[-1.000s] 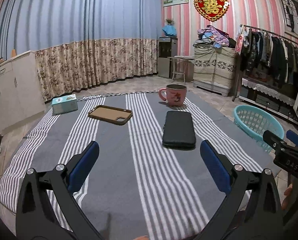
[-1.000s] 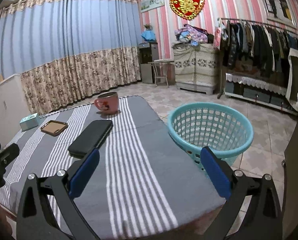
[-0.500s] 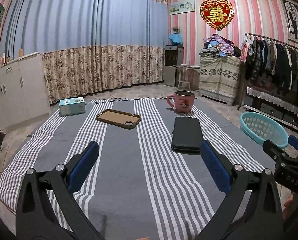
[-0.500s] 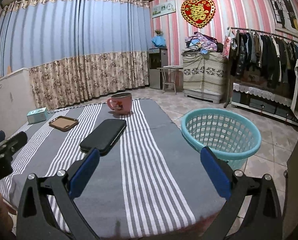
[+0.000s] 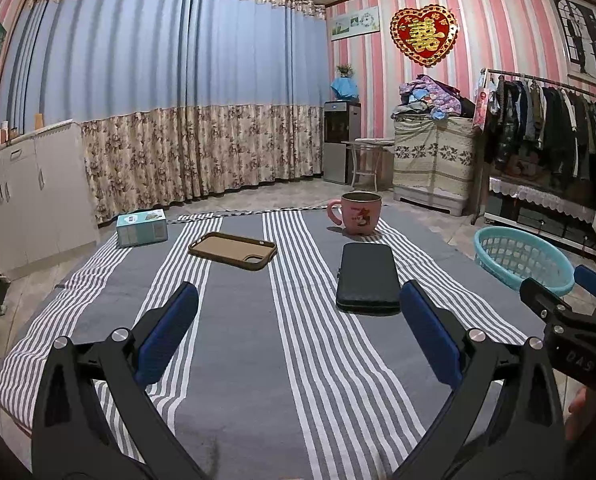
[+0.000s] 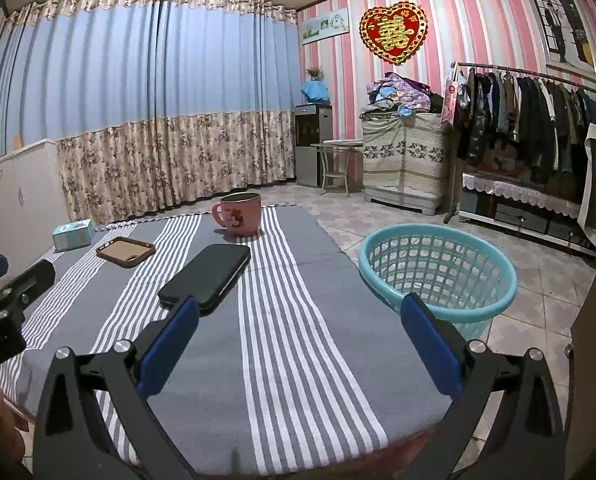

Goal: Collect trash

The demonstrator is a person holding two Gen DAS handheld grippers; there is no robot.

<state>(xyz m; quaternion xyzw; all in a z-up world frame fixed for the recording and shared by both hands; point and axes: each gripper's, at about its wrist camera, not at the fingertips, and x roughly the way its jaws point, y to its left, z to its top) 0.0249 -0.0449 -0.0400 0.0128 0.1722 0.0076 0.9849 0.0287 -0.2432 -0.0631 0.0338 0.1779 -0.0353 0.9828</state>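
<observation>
Four things lie on the grey striped cloth [image 5: 234, 360]: pink mug [image 5: 357, 214], black case [image 5: 367, 278], brown phone case [image 5: 234, 250], teal box [image 5: 142, 227]. Teal basket [image 6: 437, 272] stands on the tiled floor beside it. Left tool [image 5: 298, 320] and right tool [image 6: 298, 320] gape wide, empty.

Empty teal basket [image 6: 437, 276] upright beside striped table [image 6: 298, 320]
</observation>
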